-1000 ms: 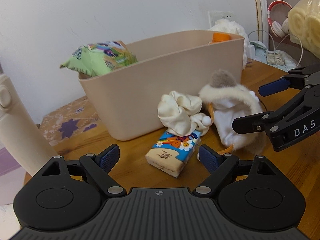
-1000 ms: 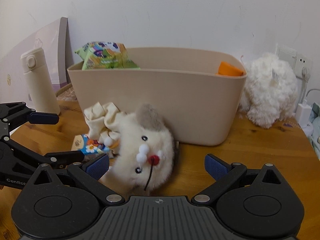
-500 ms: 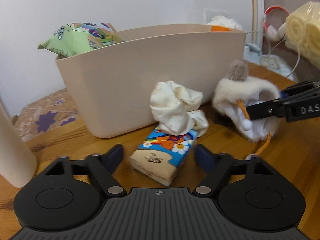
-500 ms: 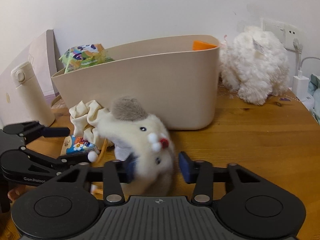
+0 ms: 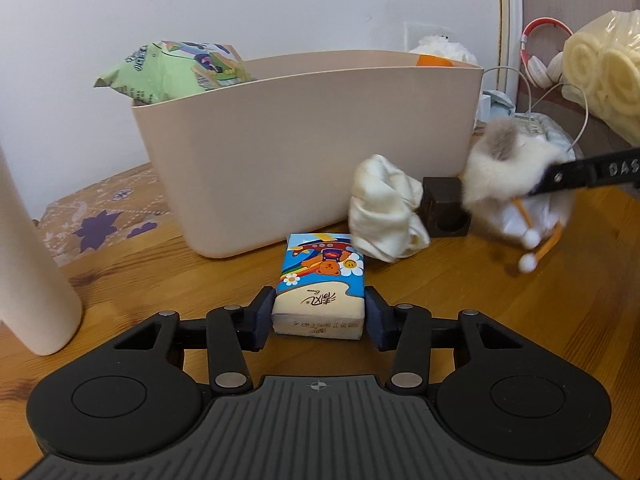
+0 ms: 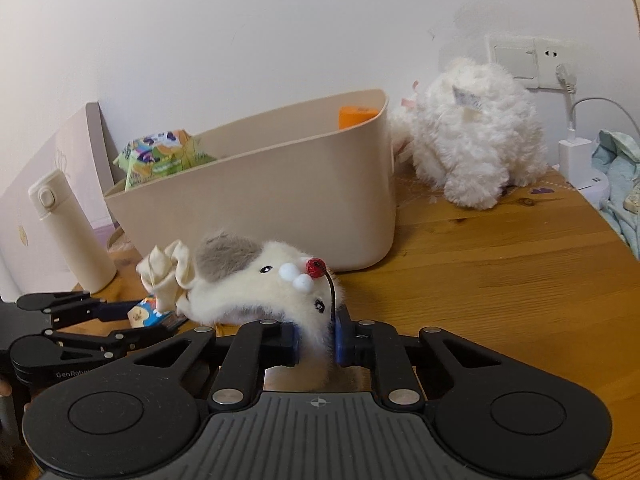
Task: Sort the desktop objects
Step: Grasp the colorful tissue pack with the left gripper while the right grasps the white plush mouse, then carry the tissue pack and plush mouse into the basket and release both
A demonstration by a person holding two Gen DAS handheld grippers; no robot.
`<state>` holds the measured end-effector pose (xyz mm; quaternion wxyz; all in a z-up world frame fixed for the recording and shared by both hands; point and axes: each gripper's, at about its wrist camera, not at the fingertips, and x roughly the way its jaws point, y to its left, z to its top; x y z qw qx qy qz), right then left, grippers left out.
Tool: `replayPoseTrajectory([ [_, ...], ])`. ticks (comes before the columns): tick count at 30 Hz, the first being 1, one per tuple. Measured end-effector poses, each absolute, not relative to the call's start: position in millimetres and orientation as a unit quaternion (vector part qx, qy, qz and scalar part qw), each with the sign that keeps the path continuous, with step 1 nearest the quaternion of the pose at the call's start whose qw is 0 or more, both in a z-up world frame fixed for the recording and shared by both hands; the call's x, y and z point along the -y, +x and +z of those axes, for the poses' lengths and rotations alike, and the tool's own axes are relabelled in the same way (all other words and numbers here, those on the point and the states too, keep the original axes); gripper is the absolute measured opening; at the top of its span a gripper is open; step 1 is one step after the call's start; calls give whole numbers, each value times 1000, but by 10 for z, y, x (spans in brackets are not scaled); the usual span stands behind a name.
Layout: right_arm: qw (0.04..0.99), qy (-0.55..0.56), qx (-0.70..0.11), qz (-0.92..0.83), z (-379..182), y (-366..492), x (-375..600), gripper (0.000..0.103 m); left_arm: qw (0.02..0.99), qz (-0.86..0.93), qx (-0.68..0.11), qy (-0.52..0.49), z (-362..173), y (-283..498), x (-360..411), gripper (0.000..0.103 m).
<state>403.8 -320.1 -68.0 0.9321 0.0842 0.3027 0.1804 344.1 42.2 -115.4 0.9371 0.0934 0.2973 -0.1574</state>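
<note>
1. In the left wrist view, the left gripper (image 5: 318, 318) sits at lower centre, its two blue pads pressed against the sides of a tissue pack (image 5: 320, 294) printed with a cartoon bear and rainbow; the pack rests on the wooden table (image 5: 480, 292).
2. Just above and right of the pack lies a crumpled cream cloth (image 5: 384, 216), touching the pack's far corner.
3. A dark wooden block (image 5: 444, 210) stands between the cloth and the plush toy (image 5: 508, 176) at the right of the frame.
4. In the right wrist view, the right gripper (image 6: 316, 344) at lower centre is clamped on the base of that furry white toy, whose grey ear, red nose and white pom-poms point toward the upper right.
5. From the left wrist view the toy appears raised and tilted, with orange cords and white balls dangling beneath; I cannot tell whether it touches the table.
6. The beige bin (image 5: 304, 152) fills the middle of the left view, behind all these items. A green snack bag (image 5: 172, 70) sticks out of its upper left end and an orange object (image 6: 356, 114) shows at its other end.
7. A cream flask (image 6: 72, 236) stands at the left of the right view; a fluffy white plush (image 6: 472, 136) sits at upper right, beside the bin.
</note>
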Motion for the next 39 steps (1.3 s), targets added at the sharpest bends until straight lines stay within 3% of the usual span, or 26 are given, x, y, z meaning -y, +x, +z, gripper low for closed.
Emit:
replayPoseTrajectory([
  [23,956,65,-224,175,-11,3699,3404,14,959,-136,-214,122,-441,2981,-592,47],
  [39,971,45,-168,165,479,3978,3328,14,977,-102,-158,102,221,3368,-554,48],
])
